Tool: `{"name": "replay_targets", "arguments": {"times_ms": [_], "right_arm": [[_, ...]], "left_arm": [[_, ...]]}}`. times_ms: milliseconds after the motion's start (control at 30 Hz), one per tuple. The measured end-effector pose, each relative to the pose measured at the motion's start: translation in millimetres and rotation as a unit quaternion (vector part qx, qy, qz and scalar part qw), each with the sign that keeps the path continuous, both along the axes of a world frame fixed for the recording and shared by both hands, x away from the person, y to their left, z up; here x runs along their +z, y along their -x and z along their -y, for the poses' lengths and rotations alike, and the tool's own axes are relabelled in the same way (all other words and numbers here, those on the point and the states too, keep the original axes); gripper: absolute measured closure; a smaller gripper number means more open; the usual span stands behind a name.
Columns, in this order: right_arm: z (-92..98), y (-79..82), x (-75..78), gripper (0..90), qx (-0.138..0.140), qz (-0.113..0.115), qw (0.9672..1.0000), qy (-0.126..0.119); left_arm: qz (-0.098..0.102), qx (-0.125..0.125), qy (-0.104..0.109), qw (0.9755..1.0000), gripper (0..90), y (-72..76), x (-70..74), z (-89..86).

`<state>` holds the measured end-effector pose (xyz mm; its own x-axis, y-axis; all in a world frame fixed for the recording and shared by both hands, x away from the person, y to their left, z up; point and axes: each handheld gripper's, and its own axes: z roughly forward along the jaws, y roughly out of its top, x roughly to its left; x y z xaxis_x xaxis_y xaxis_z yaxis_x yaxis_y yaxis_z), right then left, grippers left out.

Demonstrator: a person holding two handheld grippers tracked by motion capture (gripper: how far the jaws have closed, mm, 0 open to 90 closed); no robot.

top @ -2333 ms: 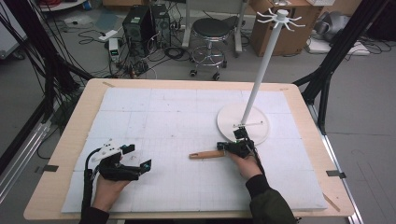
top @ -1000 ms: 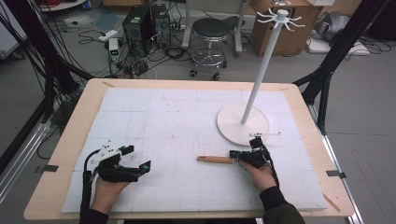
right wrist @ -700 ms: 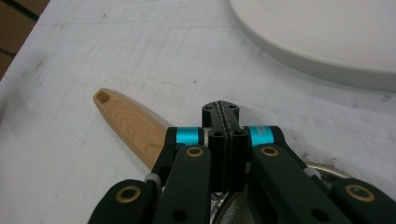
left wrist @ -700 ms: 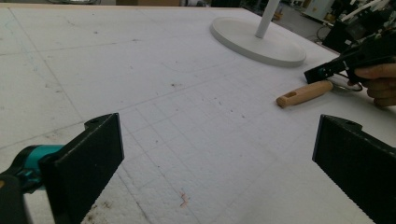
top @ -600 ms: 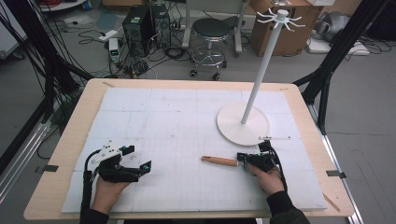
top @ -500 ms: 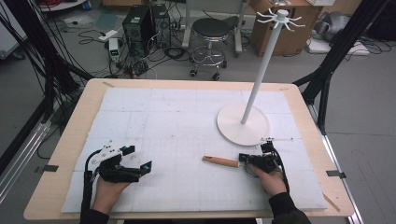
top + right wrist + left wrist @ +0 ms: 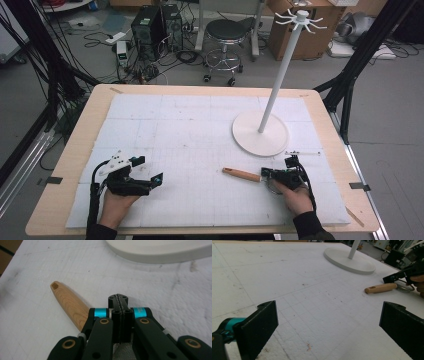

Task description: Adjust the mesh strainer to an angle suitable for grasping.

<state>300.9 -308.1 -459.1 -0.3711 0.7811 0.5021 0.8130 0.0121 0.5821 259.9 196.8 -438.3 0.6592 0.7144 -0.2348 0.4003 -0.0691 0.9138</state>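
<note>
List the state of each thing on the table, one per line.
Left gripper: open, holding nothing, resting on the mat.
Right gripper: shut; mesh shows beneath it, a grip on it cannot be told.
Wooden-handled strainer: lying flat.
White stand: upright, hooks bare.

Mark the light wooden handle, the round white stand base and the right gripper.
light wooden handle (image 7: 241, 174), high view, middle of the shaft
round white stand base (image 7: 252, 142), high view, bare front rim
right gripper (image 7: 118, 298), right gripper view, fingertips

Even, soft overhead light on my table (image 7: 200, 125); shadows stay faint, no glare, and my close views blur slightly near the edges.
</note>
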Motion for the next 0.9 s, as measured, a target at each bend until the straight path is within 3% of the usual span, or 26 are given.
{"name": "replay_targets", "arguments": {"times_ms": [500,900], "right_arm": [[18.5,11.8,-0.7,90.0,-0.015,-0.002,0.9999,-0.006],[30.7,19.8,0.1,90.0,-0.025,0.004,0.9997,0.004]], "left_arm": [[-0.001,-0.002,-0.001,1.0,2.7,0.2,-0.1,1.6],[0.0,0.001,0.003,1.0,2.7,0.5,0.4,1.0]]}}
